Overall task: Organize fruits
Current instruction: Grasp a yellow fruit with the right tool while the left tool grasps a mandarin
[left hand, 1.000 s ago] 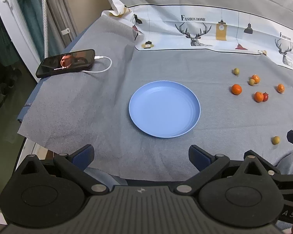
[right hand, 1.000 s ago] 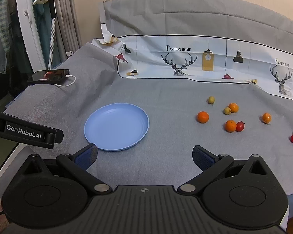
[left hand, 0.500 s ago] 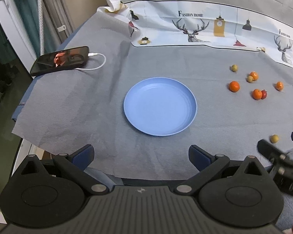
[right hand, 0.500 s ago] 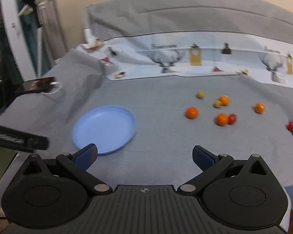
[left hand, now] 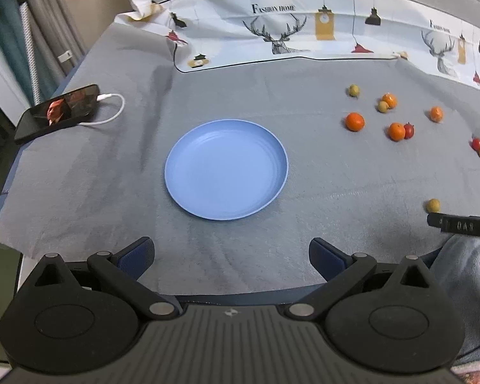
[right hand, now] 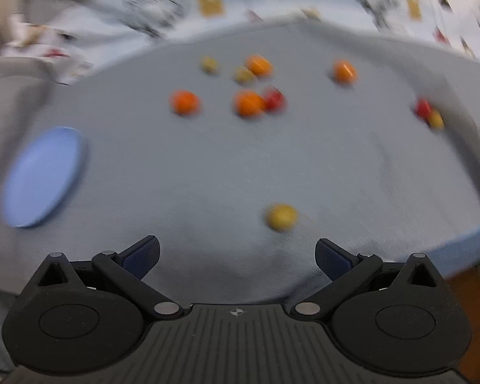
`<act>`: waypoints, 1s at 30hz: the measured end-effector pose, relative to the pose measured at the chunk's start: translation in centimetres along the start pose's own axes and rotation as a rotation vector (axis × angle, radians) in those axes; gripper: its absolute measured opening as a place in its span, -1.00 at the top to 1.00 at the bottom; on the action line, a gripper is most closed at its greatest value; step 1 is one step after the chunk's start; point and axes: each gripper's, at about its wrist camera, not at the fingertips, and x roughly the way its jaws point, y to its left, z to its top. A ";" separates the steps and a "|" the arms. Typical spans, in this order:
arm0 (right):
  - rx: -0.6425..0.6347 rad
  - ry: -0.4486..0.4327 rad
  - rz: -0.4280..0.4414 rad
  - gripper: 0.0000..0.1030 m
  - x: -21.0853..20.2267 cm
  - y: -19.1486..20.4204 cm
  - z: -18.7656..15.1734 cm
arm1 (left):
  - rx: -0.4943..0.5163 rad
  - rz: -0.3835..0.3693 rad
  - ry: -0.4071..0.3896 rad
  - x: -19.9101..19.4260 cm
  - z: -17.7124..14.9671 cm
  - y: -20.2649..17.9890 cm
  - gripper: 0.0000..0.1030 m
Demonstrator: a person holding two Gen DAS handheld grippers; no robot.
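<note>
A blue plate [left hand: 226, 169] lies empty on the grey cloth, ahead of my open, empty left gripper [left hand: 231, 256]. Several small fruits lie to its right: an orange [left hand: 355, 121], another orange [left hand: 396, 131] touching a red fruit [left hand: 409, 130], and a yellow-green fruit [left hand: 433, 205] near the front. The right wrist view is blurred. My right gripper [right hand: 236, 256] is open and empty, with the yellow-green fruit [right hand: 282, 217] just ahead of it, the oranges [right hand: 185, 102] farther off and the plate [right hand: 43, 176] at the left.
A phone [left hand: 58, 112] with a white cable lies at the cloth's left edge. A printed white cloth [left hand: 304, 32] rises at the back. The table's front edge runs just under both grippers. Part of the right gripper's body [left hand: 460, 225] shows at the right of the left wrist view.
My right gripper has swung to the right and forward toward the fruits, so the plate slid to the left of its view. My left gripper moved slightly forward.
</note>
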 end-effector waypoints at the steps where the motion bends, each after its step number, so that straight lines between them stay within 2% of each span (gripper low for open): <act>1: 0.033 0.022 -0.008 -0.99 0.8 -0.9 0.1 | 0.003 0.002 0.003 0.2 0.1 -0.1 -0.99; 5: 0.081 0.054 -0.034 -0.98 3.5 -3.0 0.4 | 0.005 -0.001 0.031 1.1 0.7 -0.6 -0.99; 9: 0.087 0.068 -0.046 -0.83 5.6 -3.6 1.0 | 0.021 -0.020 0.041 2.4 2.0 -1.9 -0.99; 11: 0.061 0.072 -0.053 -0.56 6.3 -3.3 1.3 | 0.038 -0.030 0.037 3.2 3.1 -2.9 -0.99; 13: 0.016 0.058 -0.078 0.00 6.9 -2.8 1.6 | 0.054 -0.048 0.025 4.2 4.4 -4.1 -0.99; 14: -0.007 0.048 -0.097 0.16 7.0 -2.6 1.7 | 0.063 -0.056 0.020 4.8 5.1 -4.7 -0.99; 15: -0.035 0.034 -0.108 0.42 7.0 -2.3 1.8 | 0.074 -0.066 0.012 5.6 6.1 -5.6 -0.99; 18: -0.046 0.013 -0.123 0.42 7.1 -2.4 2.4 | 0.119 -0.102 -0.038 8.0 9.0 -8.6 -0.99; 21: -0.015 -0.045 -0.138 0.42 6.3 -3.4 3.4 | 0.191 -0.142 -0.071 11.6 12.3 -12.3 -0.99; 25: 0.030 -0.078 -0.129 0.42 5.6 -5.1 4.7 | 0.234 -0.172 -0.018 17.9 16.5 -17.1 -0.99; 30: 0.080 -0.060 -0.098 0.41 6.0 -6.7 5.4 | 0.298 -0.138 0.076 24.9 18.8 -21.5 -0.99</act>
